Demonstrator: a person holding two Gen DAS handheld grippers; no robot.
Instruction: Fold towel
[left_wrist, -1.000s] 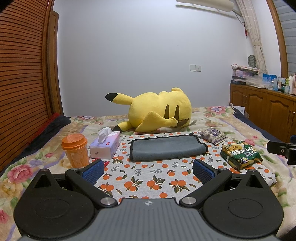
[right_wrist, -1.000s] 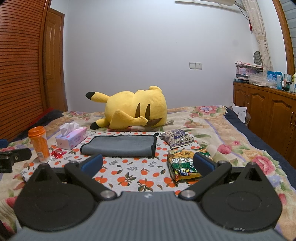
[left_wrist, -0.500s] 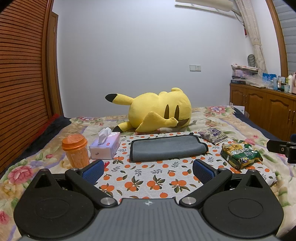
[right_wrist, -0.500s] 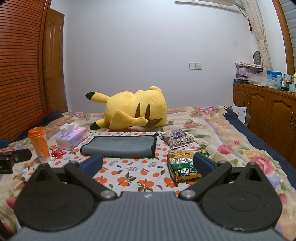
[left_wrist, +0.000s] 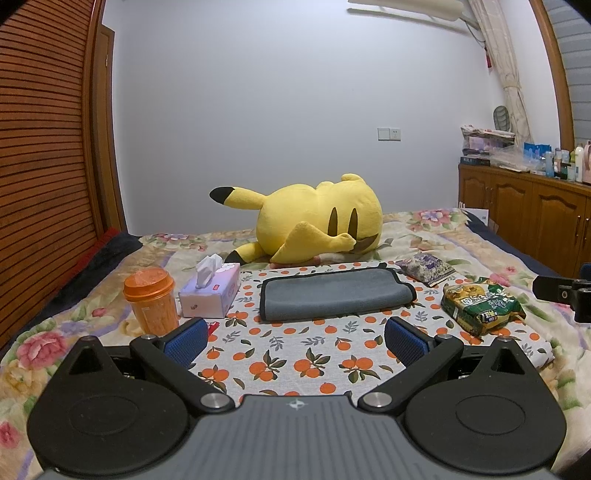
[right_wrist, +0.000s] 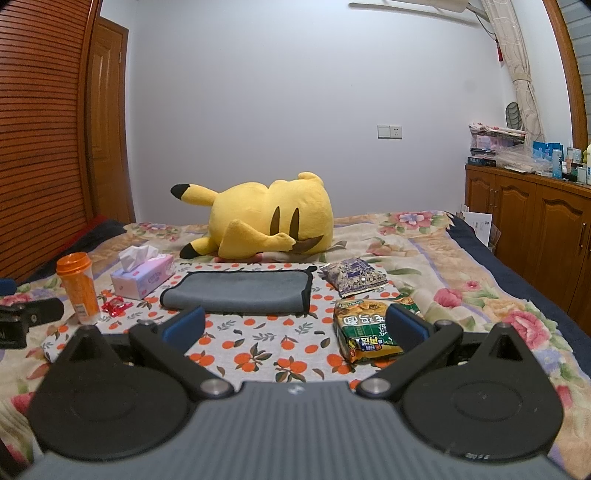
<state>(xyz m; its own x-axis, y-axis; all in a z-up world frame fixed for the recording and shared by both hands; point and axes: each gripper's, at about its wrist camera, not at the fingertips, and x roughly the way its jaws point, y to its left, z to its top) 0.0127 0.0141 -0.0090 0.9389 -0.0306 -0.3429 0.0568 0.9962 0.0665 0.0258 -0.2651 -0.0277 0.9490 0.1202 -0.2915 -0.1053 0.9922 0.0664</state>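
Observation:
A grey towel with black trim (left_wrist: 334, 293) lies folded flat on an orange-print cloth (left_wrist: 306, 354) on the bed; it also shows in the right wrist view (right_wrist: 240, 291). My left gripper (left_wrist: 295, 339) is open and empty, held above the cloth, short of the towel's near edge. My right gripper (right_wrist: 295, 326) is open and empty, also short of the towel and to its right. Each gripper shows at the edge of the other's view, the right gripper (left_wrist: 565, 291) at the right and the left gripper (right_wrist: 26, 317) at the left.
An orange cup (left_wrist: 151, 301) and a tissue box (left_wrist: 210, 293) stand left of the towel. A green snack pack (left_wrist: 480, 302) and a purple packet (left_wrist: 424, 267) lie to its right. A yellow plush toy (left_wrist: 317, 221) lies behind it. Wooden cabinets (left_wrist: 535, 218) line the right wall.
Both grippers stay open and nearly still; the views have barely shifted. The towel has not moved.

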